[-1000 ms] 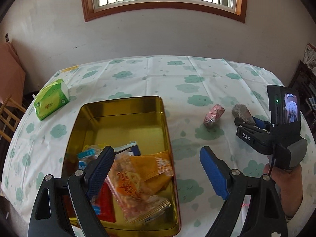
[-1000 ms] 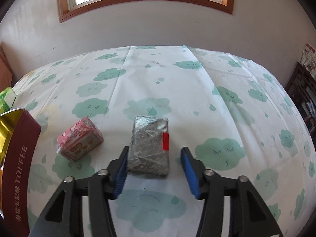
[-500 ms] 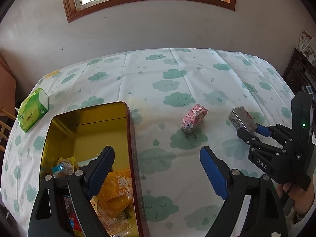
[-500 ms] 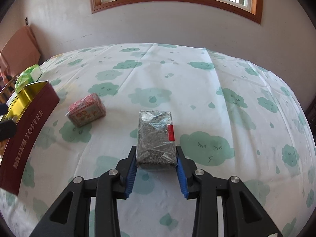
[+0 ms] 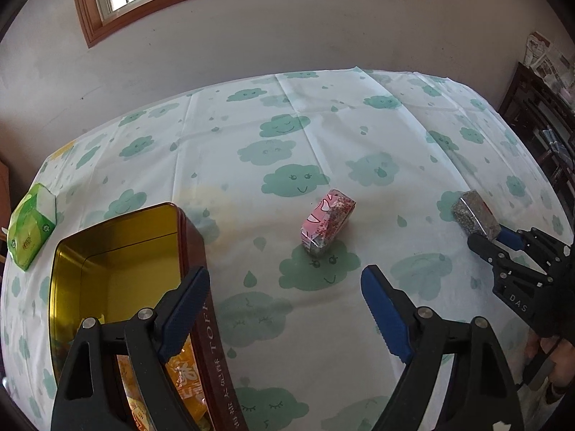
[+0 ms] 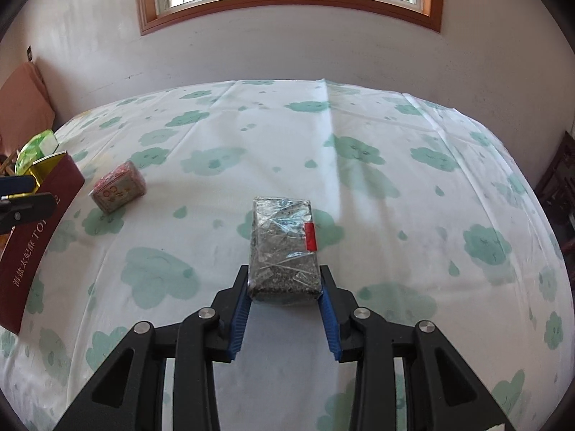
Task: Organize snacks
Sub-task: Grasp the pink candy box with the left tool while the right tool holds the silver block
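Note:
My left gripper hovers over the cloud-print tablecloth, its jaws closing with nothing between them. Just beyond it lies a pink wrapped snack packet, also seen at the left of the right wrist view as the pink packet. My right gripper is shut on the near end of a grey foil-wrapped snack block with a red tab. The left wrist view shows that right gripper and the block at the right. An open gold-lined toffee tin holds several snack bags.
The tin's red wall stands at the left edge of the right wrist view. A green tissue pack lies beyond the tin near the table's left edge. Dark furniture stands past the table's right side. A wall with a window lies behind.
My right jaws have closed onto the grey block and shifted with it. My left gripper has swung right, from above the tin's snacks to the cloth in front of the pink packet.

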A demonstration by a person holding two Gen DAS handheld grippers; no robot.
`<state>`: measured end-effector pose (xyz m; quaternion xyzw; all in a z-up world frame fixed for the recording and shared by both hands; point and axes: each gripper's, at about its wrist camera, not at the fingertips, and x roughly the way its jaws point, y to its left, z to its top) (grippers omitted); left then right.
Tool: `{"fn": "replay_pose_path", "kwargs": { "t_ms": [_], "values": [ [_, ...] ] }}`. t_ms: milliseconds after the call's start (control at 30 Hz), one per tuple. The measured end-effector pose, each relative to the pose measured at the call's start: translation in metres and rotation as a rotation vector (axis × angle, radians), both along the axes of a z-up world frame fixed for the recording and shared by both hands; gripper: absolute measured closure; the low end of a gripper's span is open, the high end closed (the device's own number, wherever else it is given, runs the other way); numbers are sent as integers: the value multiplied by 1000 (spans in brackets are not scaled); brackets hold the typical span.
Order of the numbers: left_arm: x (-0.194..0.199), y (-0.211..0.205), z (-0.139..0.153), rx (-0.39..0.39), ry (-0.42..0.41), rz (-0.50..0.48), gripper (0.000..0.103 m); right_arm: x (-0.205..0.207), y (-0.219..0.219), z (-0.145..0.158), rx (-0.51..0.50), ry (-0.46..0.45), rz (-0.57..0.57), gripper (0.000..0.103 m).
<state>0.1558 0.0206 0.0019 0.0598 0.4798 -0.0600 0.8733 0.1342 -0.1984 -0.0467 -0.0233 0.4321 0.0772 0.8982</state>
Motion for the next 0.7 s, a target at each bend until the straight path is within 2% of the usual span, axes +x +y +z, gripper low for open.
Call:
{"fn": "replay_pose_path", "kwargs": {
  "t_ms": [133,233,367,500,600,700],
  "values": [
    [13,-8,-11,-4,34,-27,37,-1,2,0,-23,0,-1,67],
    [21,-13,-17,-4,44,-40,40,-1,4,0,-28,0,0,67],
    [31,-19,-23,0,50,-54,48,0,4,0,-17,1,1,66],
    [42,-22,-31,-8,73,-52,51,0,3,0,-14,2,3,65],
    [49,-21,-36,-36,98,-44,59,0,2,0,-15,2,3,65],
    [51,-21,-39,-56,109,-43,74,0,2,0,-15,2,3,65]
  ]
}}
